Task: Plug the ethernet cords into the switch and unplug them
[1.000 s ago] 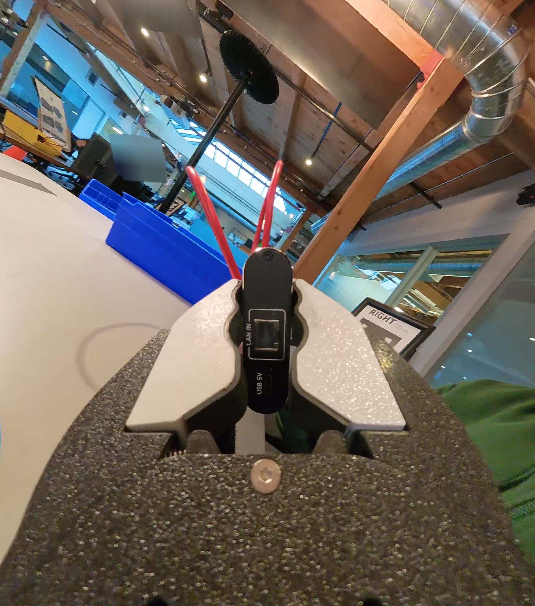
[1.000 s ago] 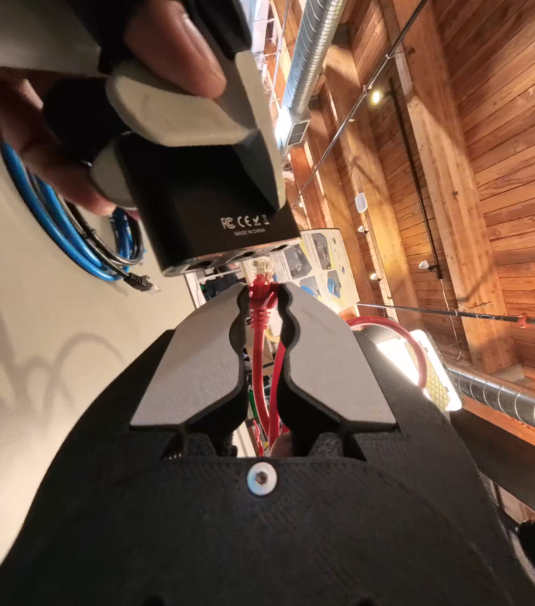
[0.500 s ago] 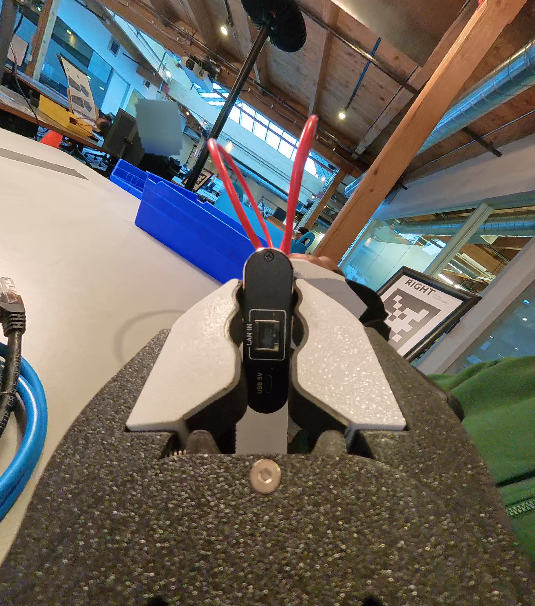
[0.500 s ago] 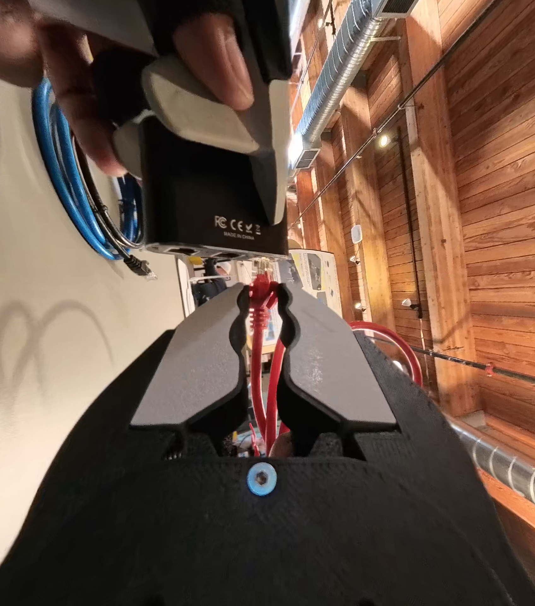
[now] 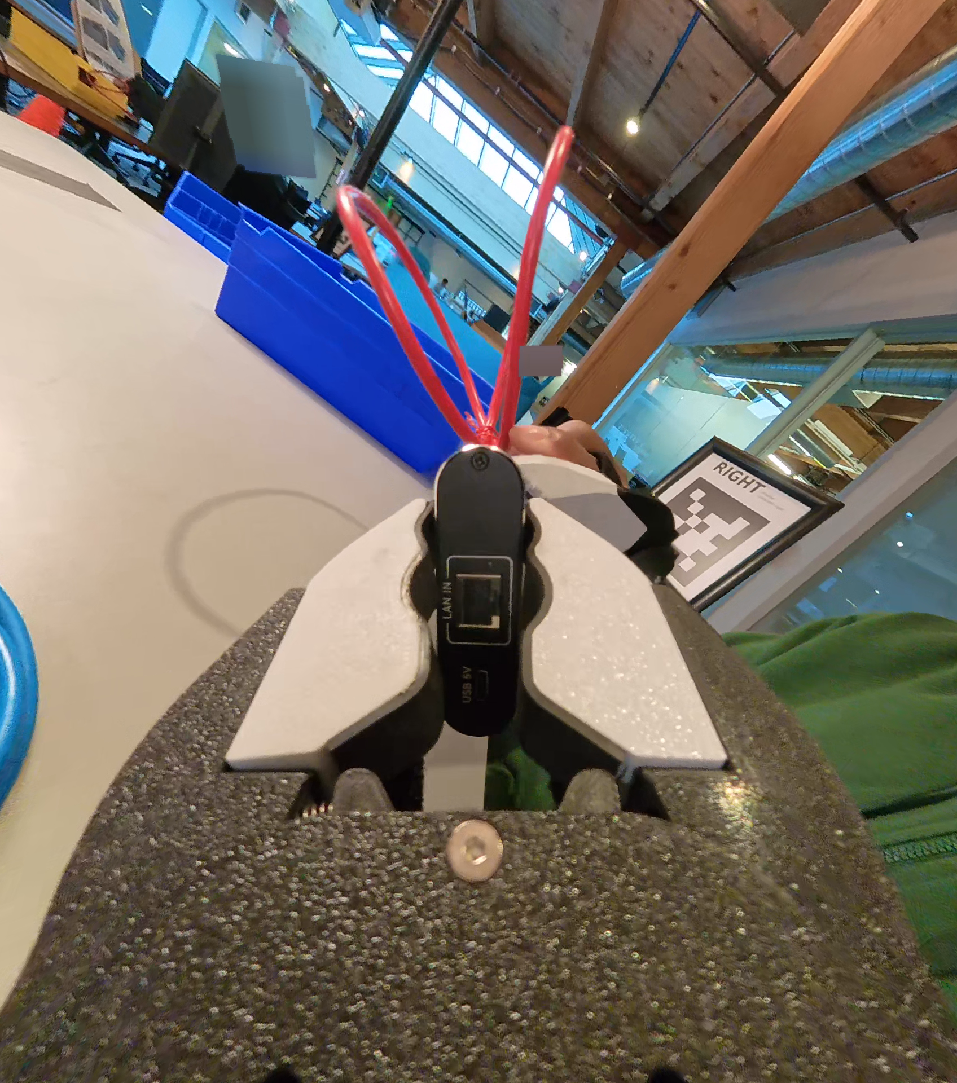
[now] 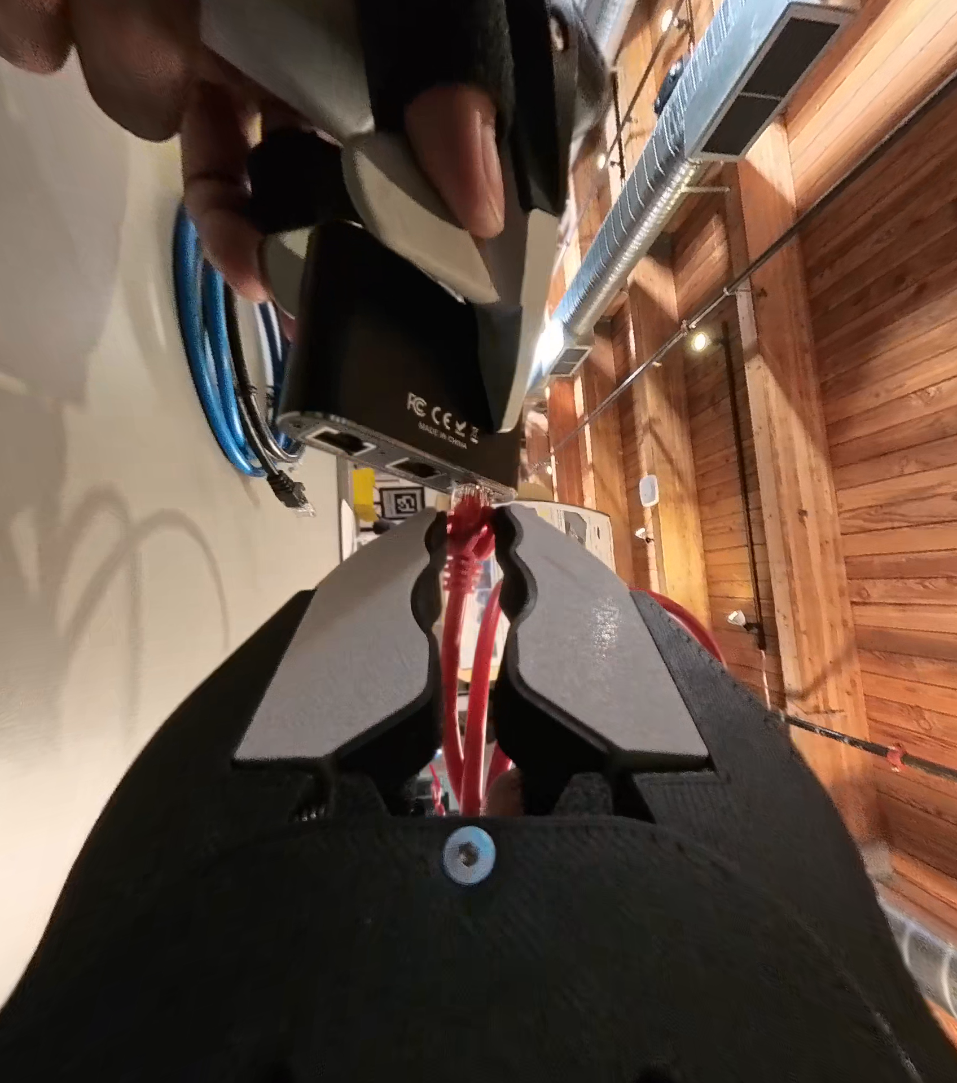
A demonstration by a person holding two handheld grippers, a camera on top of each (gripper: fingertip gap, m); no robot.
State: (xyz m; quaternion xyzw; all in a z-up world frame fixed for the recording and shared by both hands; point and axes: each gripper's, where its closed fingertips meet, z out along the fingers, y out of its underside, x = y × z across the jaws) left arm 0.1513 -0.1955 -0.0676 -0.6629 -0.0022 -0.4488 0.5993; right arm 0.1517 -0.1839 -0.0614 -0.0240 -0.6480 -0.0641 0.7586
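My left gripper point(image 5: 479, 586) clamps the light rigid switch point(image 5: 481, 592) off the table, right gripper point(image 6: 467, 527) pinches the red cord point(image 6: 452, 644) by its stiff plug point(image 6: 469, 518), tip at a port, cord floppy behind.

A pale grey table point(image 5: 83, 381) spreads to the left, with blue plastic bins point(image 5: 312, 316) at its far edge. Beyond them, bright windows point(image 5: 476, 140) sit under a timber ceiling point(image 5: 628, 53). A slanting wooden post point(image 5: 728, 199) and a silver duct point(image 5: 904, 111) cross at right, above glass partitions point(image 5: 816, 410). Wood-plank walls point(image 6: 904, 469) glow under small spotlights point(image 6: 699, 341).
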